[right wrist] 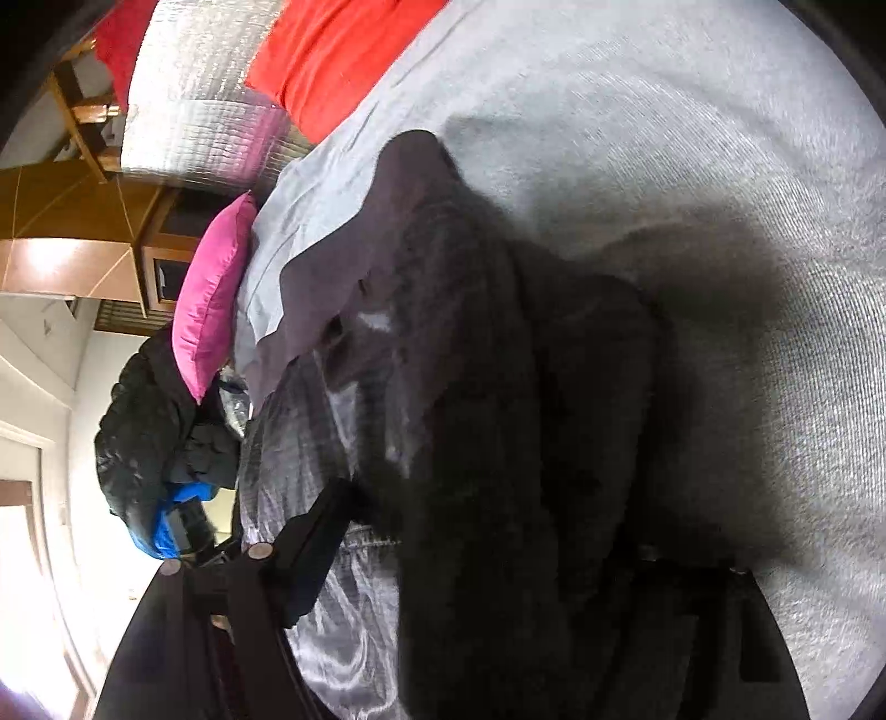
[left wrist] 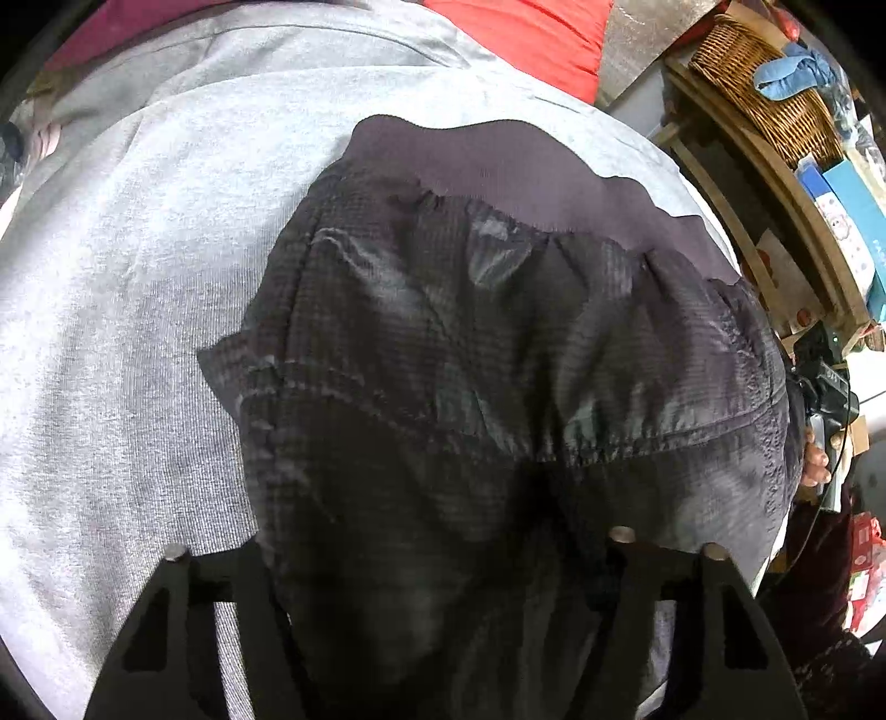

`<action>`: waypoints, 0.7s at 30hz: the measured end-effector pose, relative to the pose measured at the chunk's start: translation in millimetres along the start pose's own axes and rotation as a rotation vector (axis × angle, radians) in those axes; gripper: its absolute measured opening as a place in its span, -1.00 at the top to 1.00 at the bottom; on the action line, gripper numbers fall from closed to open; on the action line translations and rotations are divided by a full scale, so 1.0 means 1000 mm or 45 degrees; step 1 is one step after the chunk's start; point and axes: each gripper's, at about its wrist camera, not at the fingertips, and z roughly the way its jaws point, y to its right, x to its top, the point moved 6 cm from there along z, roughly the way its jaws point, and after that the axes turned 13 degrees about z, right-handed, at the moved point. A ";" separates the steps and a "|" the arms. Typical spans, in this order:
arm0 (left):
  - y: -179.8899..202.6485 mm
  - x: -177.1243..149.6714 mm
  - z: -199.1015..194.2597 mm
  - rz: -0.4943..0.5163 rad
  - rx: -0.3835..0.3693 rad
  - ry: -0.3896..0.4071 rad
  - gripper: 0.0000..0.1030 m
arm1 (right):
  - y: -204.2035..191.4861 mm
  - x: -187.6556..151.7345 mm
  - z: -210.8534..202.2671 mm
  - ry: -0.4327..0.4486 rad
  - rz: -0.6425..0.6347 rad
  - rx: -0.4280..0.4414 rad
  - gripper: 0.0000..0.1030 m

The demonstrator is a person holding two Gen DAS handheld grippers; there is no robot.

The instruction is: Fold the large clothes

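A large dark grey jacket [left wrist: 498, 360] with a ribbed hem band lies on a light grey sheet [left wrist: 138, 332]. In the left wrist view it fills the centre and drapes over my left gripper [left wrist: 443, 559], hiding the fingertips; the jaws seem shut on its fabric. In the right wrist view the jacket [right wrist: 487, 415] hangs bunched over my right gripper [right wrist: 498, 554], which seems shut on it; its shiny lining shows lower left. The right gripper and the hand holding it [left wrist: 819, 432] show at the jacket's right edge.
Red cushions [left wrist: 526, 33] lie at the far end of the bed. A wicker basket [left wrist: 764, 83] and boxes sit on a wooden shelf at right. A pink cushion [right wrist: 213, 293], a black puffer jacket [right wrist: 149, 437] and a silver quilted panel [right wrist: 194, 99] are at left.
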 end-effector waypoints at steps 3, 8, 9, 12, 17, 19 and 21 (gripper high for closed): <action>0.003 0.002 -0.005 0.005 -0.008 0.014 0.03 | -0.008 -0.007 -0.003 0.028 -0.049 -0.027 0.05; 0.001 0.000 -0.011 0.027 -0.028 -0.007 0.06 | -0.015 -0.013 0.002 0.020 -0.069 -0.022 0.13; 0.001 0.000 -0.008 0.041 -0.046 -0.025 -0.03 | -0.013 -0.012 0.003 0.005 -0.053 -0.013 0.07; -0.004 0.002 0.000 -0.013 -0.119 -0.041 -0.25 | -0.012 -0.013 0.011 -0.056 -0.026 0.033 -0.41; -0.003 0.002 -0.006 0.007 -0.106 -0.018 0.21 | -0.021 -0.017 0.010 0.021 -0.126 -0.036 -0.04; 0.000 0.005 -0.014 0.021 -0.090 0.007 0.43 | -0.023 -0.016 0.006 0.052 -0.125 -0.068 0.16; 0.007 0.008 -0.024 0.073 -0.057 0.032 0.50 | -0.034 -0.020 -0.001 0.104 -0.166 -0.093 0.25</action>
